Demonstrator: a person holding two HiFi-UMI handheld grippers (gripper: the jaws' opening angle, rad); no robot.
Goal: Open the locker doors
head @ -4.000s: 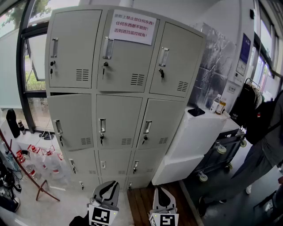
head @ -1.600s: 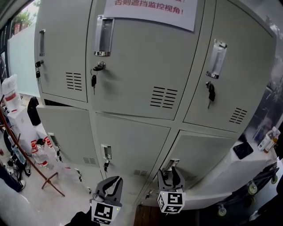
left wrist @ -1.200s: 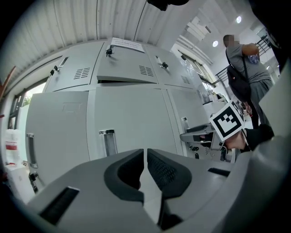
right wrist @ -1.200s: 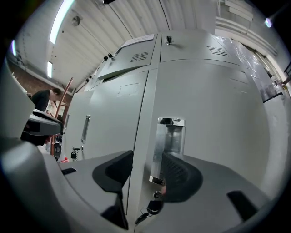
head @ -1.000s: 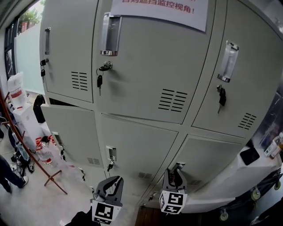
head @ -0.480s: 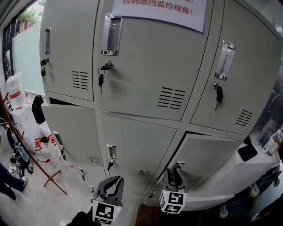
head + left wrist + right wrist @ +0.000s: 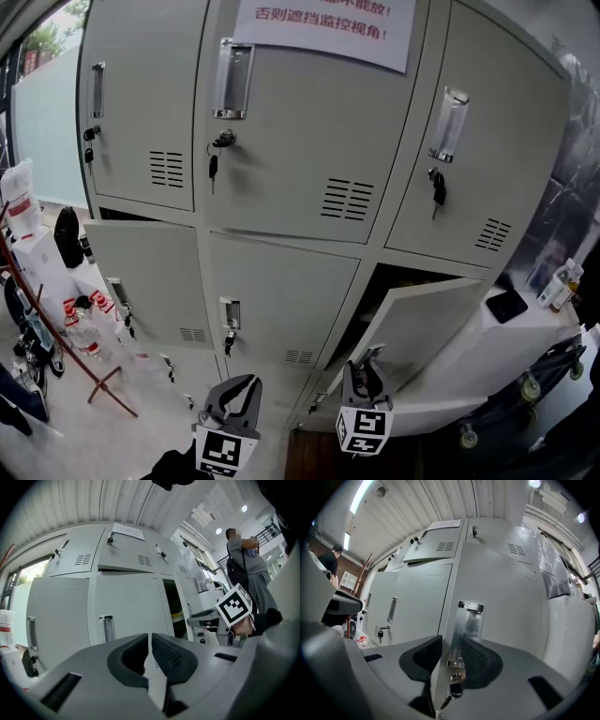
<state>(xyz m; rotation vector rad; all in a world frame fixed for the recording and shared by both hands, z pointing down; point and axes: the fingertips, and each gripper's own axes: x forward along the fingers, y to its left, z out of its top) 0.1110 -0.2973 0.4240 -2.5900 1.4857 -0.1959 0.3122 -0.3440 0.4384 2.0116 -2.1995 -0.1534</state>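
Note:
The grey locker bank (image 7: pixel 281 159) fills the head view. Its middle-row right door (image 7: pixel 427 323) stands ajar, with a dark gap along its top and left edge. My right gripper (image 7: pixel 364 370) holds that door's metal handle (image 7: pixel 367 356). In the right gripper view the handle (image 7: pixel 469 618) and the door's edge sit between the pads of the right gripper (image 7: pixel 451 644), whose jaws are opening slightly; a key (image 7: pixel 453 688) hangs below. My left gripper (image 7: pixel 239 392) hangs low before the lower lockers. In its own view the left gripper (image 7: pixel 150 641) is shut on nothing.
A paper notice (image 7: pixel 323 23) is taped to the top middle door. The middle-left door (image 7: pixel 150 281) is slightly ajar. Water bottles (image 7: pixel 80 328) and a red stand sit on the floor at left. A white cabinet (image 7: pixel 497 361) adjoins the lockers at right. A person (image 7: pixel 246 569) stands behind.
The middle-row right door has swung outward from shut to ajar, with my right gripper on its handle. The left gripper has stayed low.

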